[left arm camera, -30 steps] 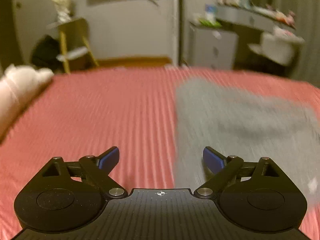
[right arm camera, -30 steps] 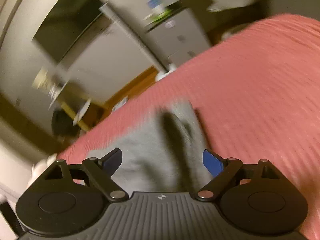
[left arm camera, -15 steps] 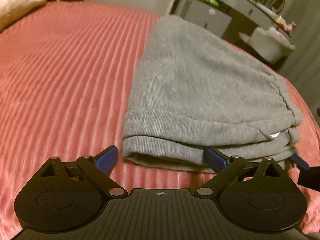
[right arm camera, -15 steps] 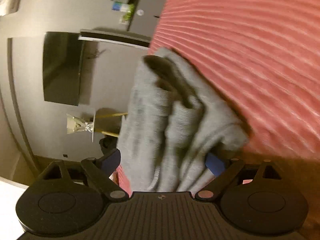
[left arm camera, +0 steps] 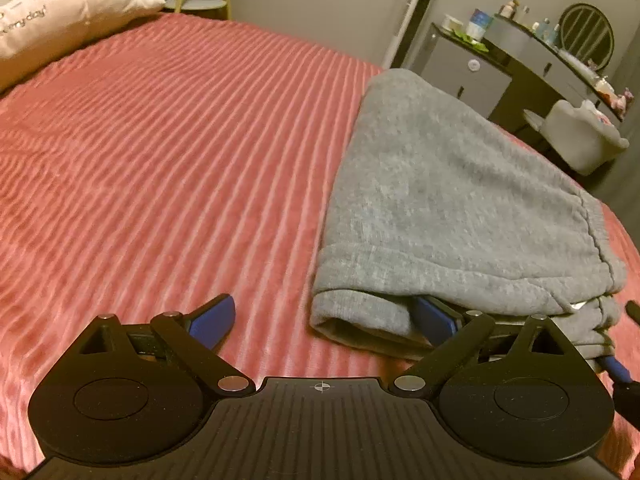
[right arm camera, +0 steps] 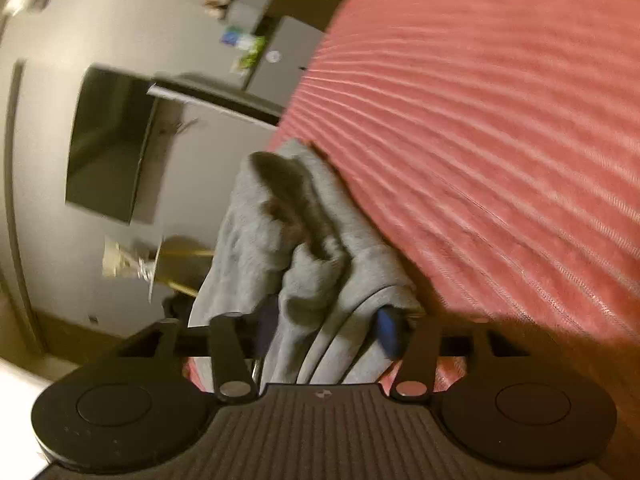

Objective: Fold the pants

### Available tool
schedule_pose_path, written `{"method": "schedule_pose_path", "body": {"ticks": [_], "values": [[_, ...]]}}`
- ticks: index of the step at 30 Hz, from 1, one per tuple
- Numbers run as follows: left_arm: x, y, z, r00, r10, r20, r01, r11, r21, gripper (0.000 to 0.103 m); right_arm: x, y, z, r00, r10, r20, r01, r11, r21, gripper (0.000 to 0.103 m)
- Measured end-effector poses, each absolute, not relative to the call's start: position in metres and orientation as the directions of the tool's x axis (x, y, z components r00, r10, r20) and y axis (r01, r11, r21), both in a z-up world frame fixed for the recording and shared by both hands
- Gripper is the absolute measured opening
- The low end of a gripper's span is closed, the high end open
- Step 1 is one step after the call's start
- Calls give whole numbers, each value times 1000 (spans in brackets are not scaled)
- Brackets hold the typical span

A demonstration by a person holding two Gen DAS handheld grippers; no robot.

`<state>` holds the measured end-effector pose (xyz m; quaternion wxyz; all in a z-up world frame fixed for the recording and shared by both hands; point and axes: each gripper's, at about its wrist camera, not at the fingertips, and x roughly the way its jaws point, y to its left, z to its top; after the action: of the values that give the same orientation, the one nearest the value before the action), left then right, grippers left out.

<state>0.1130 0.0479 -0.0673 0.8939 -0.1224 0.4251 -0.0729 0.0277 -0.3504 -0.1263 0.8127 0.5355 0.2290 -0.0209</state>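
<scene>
The left tool (left arm camera: 324, 316) has 1 blue finger (left arm camera: 434, 316) tucked under the grey pants (left arm camera: 452, 208). Small items on the dresser (left arm camera: 516, 40) are unreadable; the right-wrist view's background is blurred.

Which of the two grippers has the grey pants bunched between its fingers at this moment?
The right gripper: its jaws have just been closing around the folded pants. The left gripper stands wide open, one finger tucked under the pants' edge, the other over bare bedspread.

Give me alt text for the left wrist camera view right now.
Folded grey pants lie on a pink ribbed bedspread, with the left gripper open at their near edge, one blue finger tucked under the fabric. A white pillow and a dresser sit behind.
</scene>
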Motion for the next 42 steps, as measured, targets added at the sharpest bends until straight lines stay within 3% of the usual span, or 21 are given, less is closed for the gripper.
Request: {"method": "schedule_pose_path", "body": {"ticks": [2, 6, 10, 14, 19, 21, 25, 31, 36, 40, 42], "values": [[117, 46, -69, 620, -232, -750, 15, 959, -285, 99, 24, -352, -124, 891, 207, -403, 284, 438, 853, 64], [117, 51, -70, 613, -244, -751, -2, 950, -311, 99, 22, -357, -135, 880, 199, -431, 342, 364, 866, 43], [116, 57, -72, 611, -253, -750, -27, 940, -340, 100, 15, -359, -137, 881, 197, -429, 340, 365, 867, 41], [115, 50, -72, 623, -235, -747, -12, 951, -309, 100, 7, -353, -132, 864, 139, -484, 381, 450, 808, 21], [114, 48, -73, 632, -221, -743, 18, 962, -271, 100, -3, -333, -109, 836, 1, -548, 424, 633, 648, 22], [114, 46, -74, 637, -220, -739, 28, 964, -263, 101, -8, -327, -99, 823, -91, -560, 456, 694, 558, 35], [111, 42, -76, 642, -226, -733, 72, 969, -236, 101, -8, -319, -94, 844, -51, -534, 404, 716, 569, 44], [103, 31, -80, 639, -232, -734, 167, 973, -161, 101, 8, -290, -95, 791, -42, -610, 383, 812, 441, 54], [94, 22, -79, 630, -240, -739, 220, 967, -127, 101, 12, -265, -94, 756, 2, -654, 305, 884, 355, 89], [87, 20, -77, 618, -251, -745, 245, 962, -121, 101, 10, -238, -86, 741, 2, -672, 244, 931, 272, 99], [83, 19, -76, 615, -248, -749, 250, 962, -113, 101, 7, -229, -83, 737, -18, -676, 231, 946, 226, 99]]}}
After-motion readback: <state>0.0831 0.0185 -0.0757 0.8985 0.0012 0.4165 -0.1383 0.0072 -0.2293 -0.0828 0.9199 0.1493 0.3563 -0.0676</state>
